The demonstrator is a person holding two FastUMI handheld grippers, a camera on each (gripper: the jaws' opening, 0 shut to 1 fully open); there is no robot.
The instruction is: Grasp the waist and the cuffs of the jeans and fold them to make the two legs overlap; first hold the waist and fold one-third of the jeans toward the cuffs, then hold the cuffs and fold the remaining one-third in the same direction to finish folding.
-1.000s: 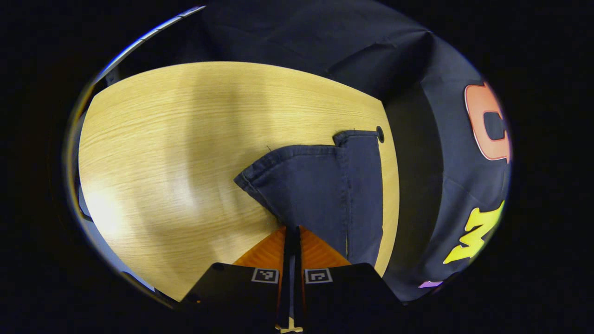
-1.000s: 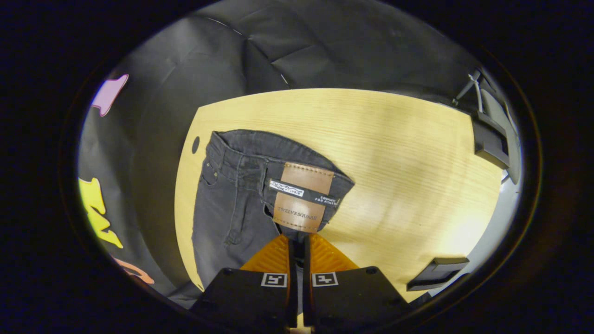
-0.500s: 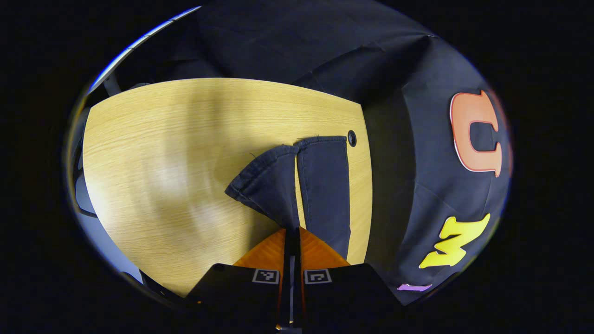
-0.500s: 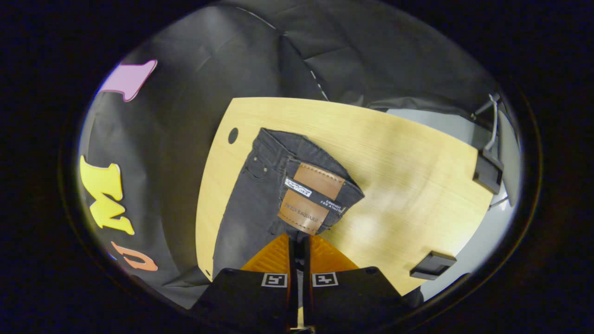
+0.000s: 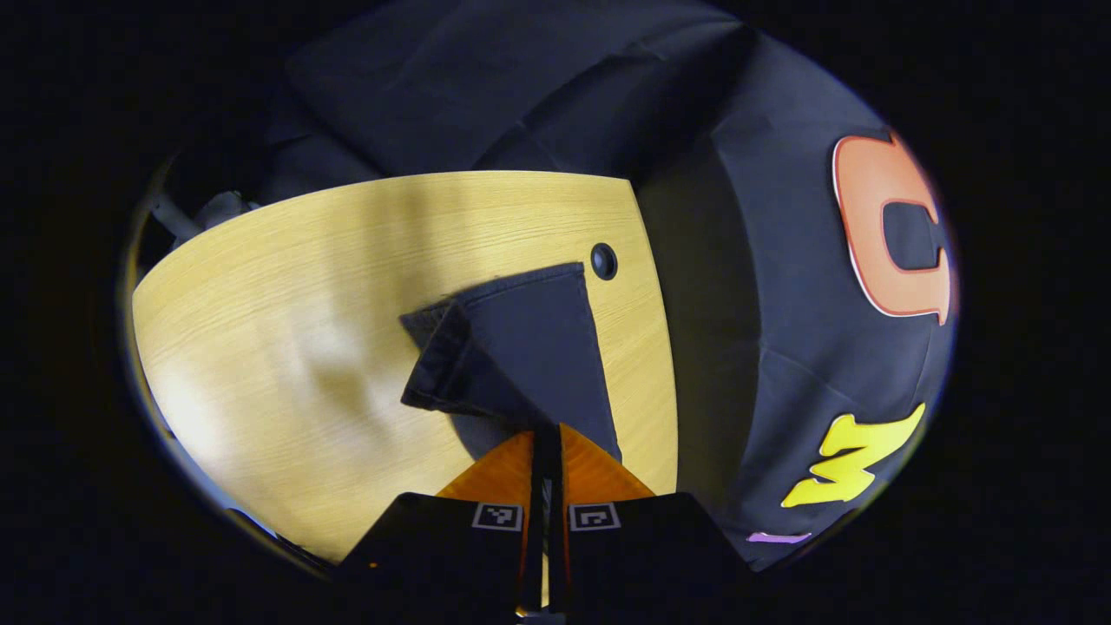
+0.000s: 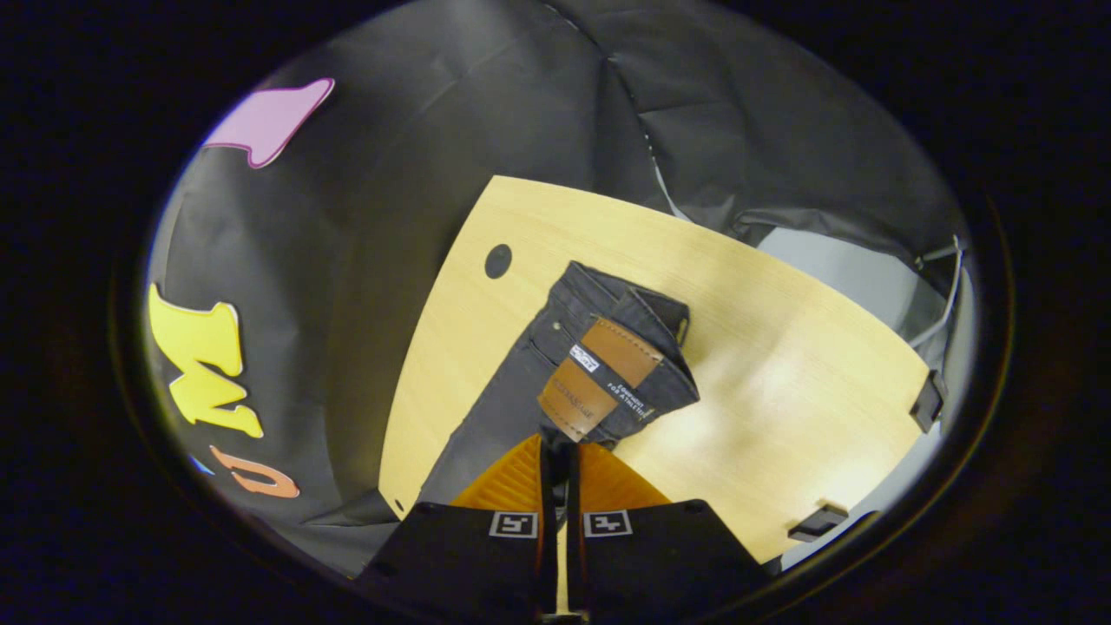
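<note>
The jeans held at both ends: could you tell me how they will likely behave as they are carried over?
The jeans look floppy: the cuff end sags in a fold from the left gripper. Probably fairly heavy denim, draping onto the table. Slipping seems unlikely while the right gripper pinches the waist.

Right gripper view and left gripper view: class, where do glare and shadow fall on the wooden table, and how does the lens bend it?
Left gripper view: pale glare at the left of the light wooden table, a shadow under the lifted dark jeans, table edges bowed. Right gripper view: glare patch right of the jeans' brown leather patch, far edge curved.
</note>
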